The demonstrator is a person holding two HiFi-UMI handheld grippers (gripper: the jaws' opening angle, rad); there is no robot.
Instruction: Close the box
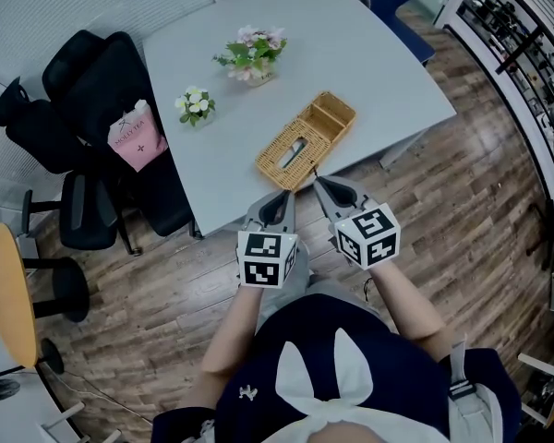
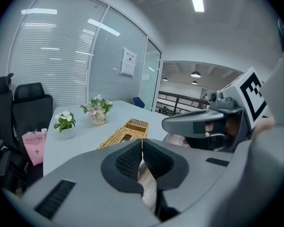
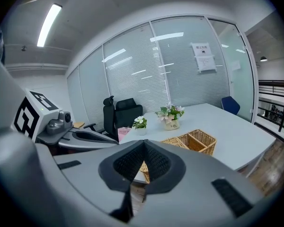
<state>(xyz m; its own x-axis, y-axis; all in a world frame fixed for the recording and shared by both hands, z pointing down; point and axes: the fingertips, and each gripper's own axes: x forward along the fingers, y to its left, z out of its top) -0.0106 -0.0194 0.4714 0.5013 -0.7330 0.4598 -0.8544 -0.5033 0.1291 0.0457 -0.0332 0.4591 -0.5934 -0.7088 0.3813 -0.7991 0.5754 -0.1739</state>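
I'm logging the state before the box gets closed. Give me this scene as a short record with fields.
box: wicker box, open, at the table's near edge
table: pale table
left hand-held gripper: shut, empty, near the box
right hand-held gripper: shut, empty, near the box
other items: large flower pot, small flower pot
beside the table: pink bag on black chair
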